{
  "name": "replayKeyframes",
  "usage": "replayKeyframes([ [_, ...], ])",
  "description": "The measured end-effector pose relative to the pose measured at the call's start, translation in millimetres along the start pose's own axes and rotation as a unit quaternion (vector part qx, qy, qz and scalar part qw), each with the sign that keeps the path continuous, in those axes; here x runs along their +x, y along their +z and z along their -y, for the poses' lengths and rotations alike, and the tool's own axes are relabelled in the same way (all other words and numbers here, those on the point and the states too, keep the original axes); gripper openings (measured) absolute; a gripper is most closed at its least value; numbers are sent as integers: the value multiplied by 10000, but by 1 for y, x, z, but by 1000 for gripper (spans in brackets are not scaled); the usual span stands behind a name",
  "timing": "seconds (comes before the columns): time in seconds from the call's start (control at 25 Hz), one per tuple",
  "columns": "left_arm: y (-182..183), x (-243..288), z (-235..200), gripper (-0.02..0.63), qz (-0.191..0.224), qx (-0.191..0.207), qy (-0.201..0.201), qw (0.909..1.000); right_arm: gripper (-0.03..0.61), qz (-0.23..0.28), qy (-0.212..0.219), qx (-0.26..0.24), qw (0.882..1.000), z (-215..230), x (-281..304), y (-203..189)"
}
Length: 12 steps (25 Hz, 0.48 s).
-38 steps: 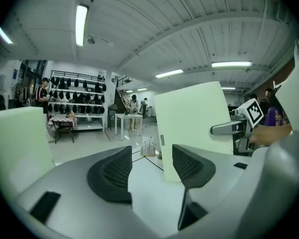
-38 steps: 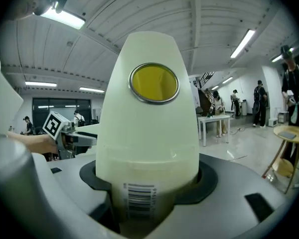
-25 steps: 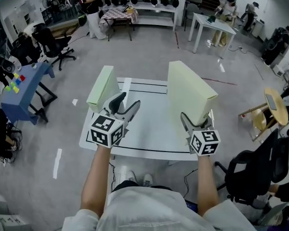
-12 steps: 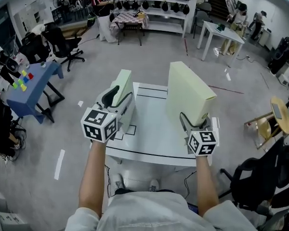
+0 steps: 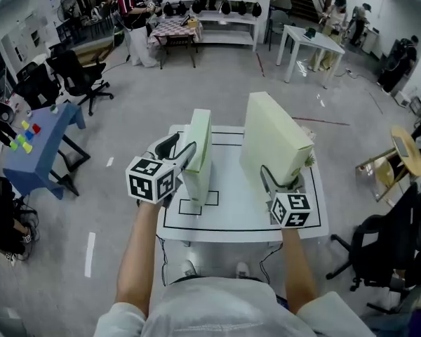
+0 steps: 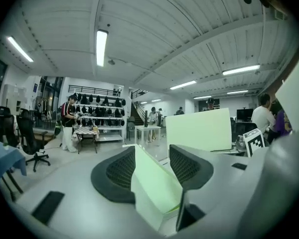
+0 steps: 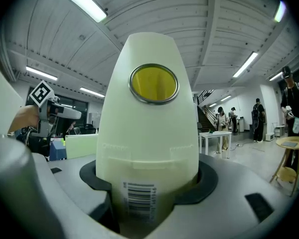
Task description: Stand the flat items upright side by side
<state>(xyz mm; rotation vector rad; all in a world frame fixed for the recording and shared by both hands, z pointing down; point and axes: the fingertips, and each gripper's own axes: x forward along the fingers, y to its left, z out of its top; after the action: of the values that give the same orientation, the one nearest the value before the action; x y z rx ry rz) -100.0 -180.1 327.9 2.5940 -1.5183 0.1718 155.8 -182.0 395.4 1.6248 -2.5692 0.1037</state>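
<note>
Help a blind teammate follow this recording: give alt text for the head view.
A person holds two pale green boxes upright and apart over a white table: the left gripper, whose jaws have just been closing, clamps the slimmer box, the right gripper the larger box. A workshop with chairs and shelves surrounds them.

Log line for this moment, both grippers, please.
left gripper: jaws just closing, gripping thin box upright | right gripper: gripping large box upright | boxes apart over table

Left tongs (image 5: 181, 149) just tightened on slab (image 5: 198, 146); right tongs (image 5: 281, 181) clasping box (image 5: 274, 142)
</note>
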Motion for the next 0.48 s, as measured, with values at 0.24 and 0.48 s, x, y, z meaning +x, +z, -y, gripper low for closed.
replayKeyframes([
  [0.24,-32,8,-20,230,-289,-204,-532,9980,337,-122,-322,-22,9994,-33,28,-23],
  [0.48,-55,15,-16,224,-560,-349,-1059,9922,337,-274,-473,-178,9983,-63,59,-56],
])
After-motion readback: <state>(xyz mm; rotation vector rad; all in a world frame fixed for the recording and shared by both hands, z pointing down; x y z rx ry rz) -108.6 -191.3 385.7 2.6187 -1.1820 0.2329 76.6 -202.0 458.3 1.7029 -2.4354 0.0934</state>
